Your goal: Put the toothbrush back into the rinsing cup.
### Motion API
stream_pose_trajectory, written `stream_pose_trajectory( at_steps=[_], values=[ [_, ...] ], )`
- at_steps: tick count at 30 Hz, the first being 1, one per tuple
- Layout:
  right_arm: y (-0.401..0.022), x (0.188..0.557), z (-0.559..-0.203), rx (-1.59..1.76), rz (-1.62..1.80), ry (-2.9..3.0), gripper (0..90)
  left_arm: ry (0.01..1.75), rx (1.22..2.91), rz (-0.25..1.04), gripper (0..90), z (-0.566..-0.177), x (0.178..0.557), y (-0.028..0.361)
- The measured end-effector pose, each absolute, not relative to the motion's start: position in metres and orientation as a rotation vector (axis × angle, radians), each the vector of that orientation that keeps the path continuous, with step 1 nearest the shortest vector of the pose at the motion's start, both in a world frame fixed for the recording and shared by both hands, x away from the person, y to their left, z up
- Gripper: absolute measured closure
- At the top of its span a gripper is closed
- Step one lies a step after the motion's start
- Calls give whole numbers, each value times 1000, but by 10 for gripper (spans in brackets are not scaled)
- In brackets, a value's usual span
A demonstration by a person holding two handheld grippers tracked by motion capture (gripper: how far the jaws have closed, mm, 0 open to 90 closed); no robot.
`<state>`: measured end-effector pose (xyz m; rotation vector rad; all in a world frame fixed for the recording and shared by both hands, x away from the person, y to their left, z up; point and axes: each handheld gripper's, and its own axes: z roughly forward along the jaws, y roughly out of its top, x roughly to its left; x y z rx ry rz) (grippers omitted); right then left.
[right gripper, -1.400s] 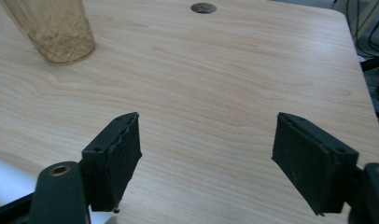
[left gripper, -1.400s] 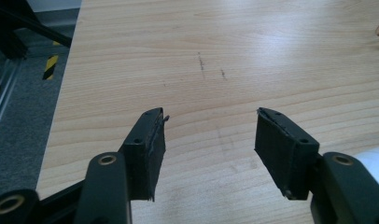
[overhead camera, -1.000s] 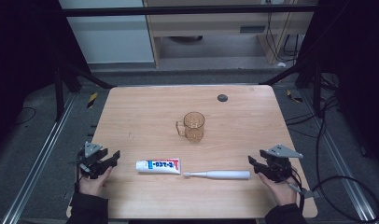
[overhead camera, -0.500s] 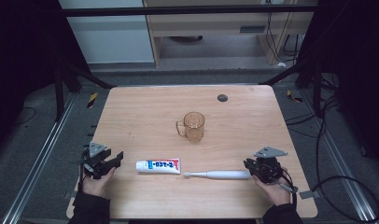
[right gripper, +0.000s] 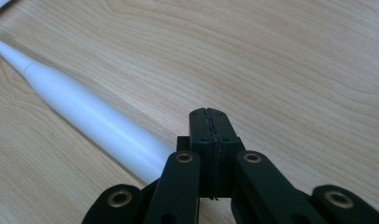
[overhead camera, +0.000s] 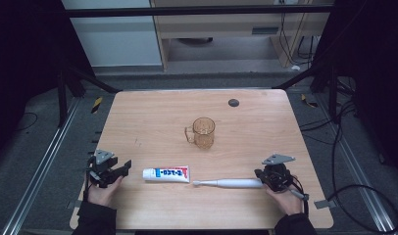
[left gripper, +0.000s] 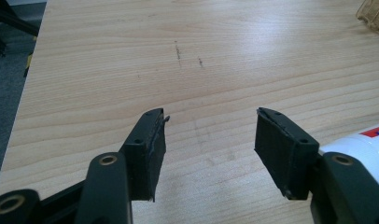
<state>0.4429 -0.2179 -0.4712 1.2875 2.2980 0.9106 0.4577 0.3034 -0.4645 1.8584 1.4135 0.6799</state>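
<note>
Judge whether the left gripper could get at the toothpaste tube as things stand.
Probably yes. The left gripper has its fingers open, with bare table between them, and the toothpaste tube lies just beside it with nothing in the way.

toothbrush end: in the right gripper view the thick end of the toothbrush (right gripper: 99, 126) is hidden behind the right gripper (right gripper: 209, 122)
toothpaste tube: cut off at the 4 o'clock edge of the left gripper view (left gripper: 365, 144)
cup: only a corner at 1 o'clock there (left gripper: 373, 13)
tube lettering: too small to read in the high view (overhead camera: 166, 174)
</note>
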Motion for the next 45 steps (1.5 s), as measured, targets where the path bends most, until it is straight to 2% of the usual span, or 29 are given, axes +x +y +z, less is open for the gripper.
stream_pose_trajectory(
  at_steps=[45],
  values=[
    [-211,417,-476,1276,883,2387,894,1417,1847,673,375,-462,456,307]
  ],
)
